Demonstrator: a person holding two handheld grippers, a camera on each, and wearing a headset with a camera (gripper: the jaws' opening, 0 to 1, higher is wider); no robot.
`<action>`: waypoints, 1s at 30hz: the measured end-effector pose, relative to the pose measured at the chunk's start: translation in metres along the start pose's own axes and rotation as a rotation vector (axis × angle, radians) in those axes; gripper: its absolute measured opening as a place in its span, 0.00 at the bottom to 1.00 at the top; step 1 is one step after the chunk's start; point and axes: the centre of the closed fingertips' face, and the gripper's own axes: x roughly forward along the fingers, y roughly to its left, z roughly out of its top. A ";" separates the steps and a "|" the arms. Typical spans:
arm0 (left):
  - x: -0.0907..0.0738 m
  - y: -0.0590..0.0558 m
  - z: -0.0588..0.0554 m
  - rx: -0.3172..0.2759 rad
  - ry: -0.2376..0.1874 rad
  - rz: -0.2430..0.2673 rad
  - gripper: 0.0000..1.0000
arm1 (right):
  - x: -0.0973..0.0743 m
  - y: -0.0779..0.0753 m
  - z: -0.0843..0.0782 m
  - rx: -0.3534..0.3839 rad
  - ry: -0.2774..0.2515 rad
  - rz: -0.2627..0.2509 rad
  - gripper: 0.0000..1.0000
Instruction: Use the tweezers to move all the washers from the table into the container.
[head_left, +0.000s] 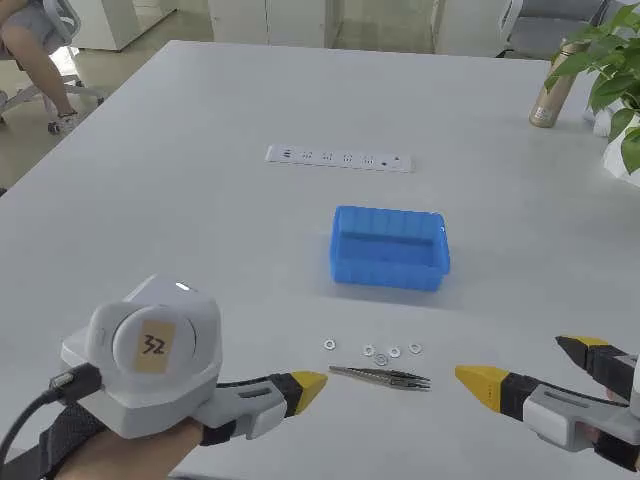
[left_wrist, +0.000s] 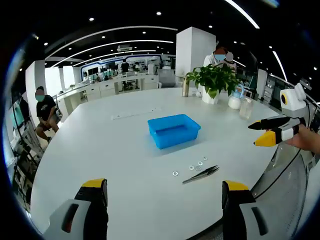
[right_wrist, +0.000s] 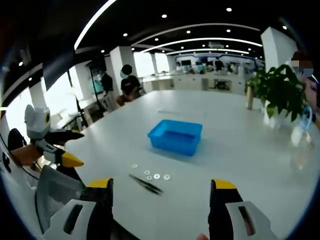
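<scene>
My left gripper (left_wrist: 165, 185), black with yellow tips, hangs over the near edge of the white table (head_left: 180, 200), jaws wide apart. My right gripper (right_wrist: 161, 184), of the same make, sits level with it on the other side, jaws also wide apart. Neither touches the tabletop work.

Between the 2 grippers and just beyond their tips lie the slim metal tweezers (head_left: 380, 376), flat on the table, points toward my right. Just past them, 5 small silver ring washers (head_left: 381, 359) sit in a loose row: 4 bunched near the tweezers, 1 apart to the left.

Farther on stands the blue rectangular plastic container (head_left: 388, 273), well apart from the washers. Behind it lies a white power strip (head_left: 338, 158). At the far right edge are a gold metal bottle (head_left: 552, 95) and a green leafy plant (head_left: 610, 60).
</scene>
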 end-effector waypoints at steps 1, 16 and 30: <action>0.000 0.000 0.000 -0.001 0.001 -0.001 0.95 | 0.000 0.000 0.000 0.001 0.000 0.001 0.78; 0.000 0.001 -0.004 0.002 0.013 -0.002 0.94 | 0.002 -0.002 -0.001 0.007 0.004 0.005 0.77; 0.004 0.000 -0.003 0.003 0.015 -0.020 0.93 | 0.006 0.003 -0.003 -0.006 0.021 0.015 0.77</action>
